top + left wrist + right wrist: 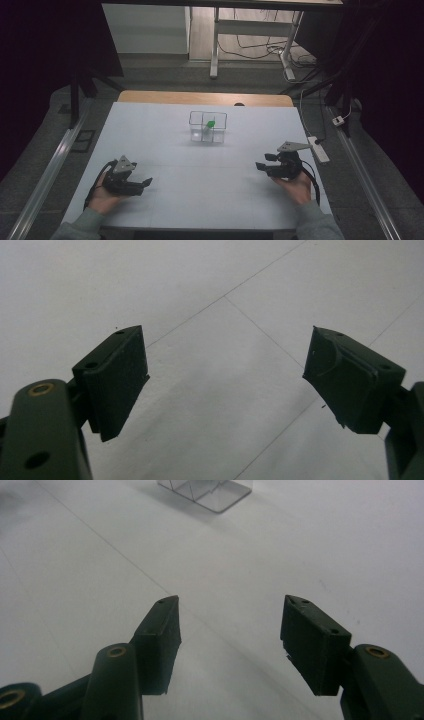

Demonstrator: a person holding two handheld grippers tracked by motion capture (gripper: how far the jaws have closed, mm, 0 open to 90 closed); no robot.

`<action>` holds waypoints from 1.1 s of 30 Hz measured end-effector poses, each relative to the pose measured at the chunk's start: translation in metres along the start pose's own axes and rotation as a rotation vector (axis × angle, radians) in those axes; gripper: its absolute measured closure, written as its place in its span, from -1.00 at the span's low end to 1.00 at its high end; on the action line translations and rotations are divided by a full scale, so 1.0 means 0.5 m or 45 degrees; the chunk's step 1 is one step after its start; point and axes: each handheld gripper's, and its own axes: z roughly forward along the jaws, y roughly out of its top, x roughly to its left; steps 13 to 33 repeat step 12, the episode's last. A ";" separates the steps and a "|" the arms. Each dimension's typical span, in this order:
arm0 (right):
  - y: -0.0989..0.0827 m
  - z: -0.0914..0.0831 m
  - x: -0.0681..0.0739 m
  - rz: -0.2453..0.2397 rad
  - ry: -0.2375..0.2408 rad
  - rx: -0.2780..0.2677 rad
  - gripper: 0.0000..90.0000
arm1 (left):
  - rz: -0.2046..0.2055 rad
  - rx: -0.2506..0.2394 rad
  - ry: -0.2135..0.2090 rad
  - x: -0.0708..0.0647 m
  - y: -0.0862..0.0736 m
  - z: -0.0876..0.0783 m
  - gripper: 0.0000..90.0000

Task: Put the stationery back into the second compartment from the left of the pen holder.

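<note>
The white worktop carries one item of note: a clear divided container standing at the upper centre of the high view, with a small green object inside it — which compartment it sits in cannot be told. The container's near corner also appears at the top edge of the right gripper view.

Left tongs: lower left of the high view, held in a hand resting low on the worktop. In the left gripper view the jaws stand wide apart, released, with bare worktop between them.

Right tongs: lower right of the high view, held in the other hand, pointing toward frame centre. Jaws parted and released — nothing between them in the right gripper view.

Both tongs lie well apart from the container.
</note>
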 end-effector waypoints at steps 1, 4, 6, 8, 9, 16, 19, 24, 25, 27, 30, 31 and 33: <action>-0.004 -0.002 0.000 0.003 -0.002 0.006 -0.12 | 0.000 0.001 0.000 0.000 0.000 0.000 -0.62; -0.011 -0.006 0.002 -0.008 -0.004 0.009 -0.14 | 0.000 0.002 0.000 0.000 0.000 0.001 -0.62; -0.012 -0.007 0.003 -0.010 -0.005 0.010 -0.15 | 0.001 0.001 -0.002 0.000 0.000 0.001 -0.62; -0.013 -0.009 0.003 -0.011 0.000 0.002 -0.15 | 0.001 0.002 -0.001 0.000 0.000 0.000 -0.62; -0.013 -0.010 0.003 -0.017 0.001 0.000 -0.15 | 0.001 0.001 0.000 0.000 0.000 0.000 -0.62; -0.013 -0.009 0.006 -0.021 0.002 0.001 -0.15 | 0.000 0.000 -0.001 0.000 0.000 0.000 -0.62; -0.013 -0.009 0.006 -0.021 0.002 0.001 -0.15 | 0.000 0.000 -0.001 0.000 0.000 0.000 -0.62; -0.013 -0.009 0.006 -0.021 0.002 0.001 -0.15 | 0.000 0.000 -0.001 0.000 0.000 0.000 -0.62; -0.013 -0.009 0.006 -0.021 0.002 0.001 -0.15 | 0.000 0.000 -0.001 0.000 0.000 0.000 -0.62; -0.013 -0.009 0.006 -0.021 0.002 0.001 -0.15 | 0.000 0.000 -0.001 0.000 0.000 0.000 -0.62; -0.013 -0.009 0.006 -0.021 0.002 0.001 -0.15 | 0.000 0.000 -0.001 0.000 0.000 0.000 -0.62; -0.013 -0.009 0.006 -0.021 0.002 0.001 -0.15 | 0.000 0.000 -0.001 0.000 0.000 0.000 -0.62; -0.013 -0.009 0.006 -0.021 0.002 0.001 -0.15 | 0.000 0.000 -0.001 0.000 0.000 0.000 -0.62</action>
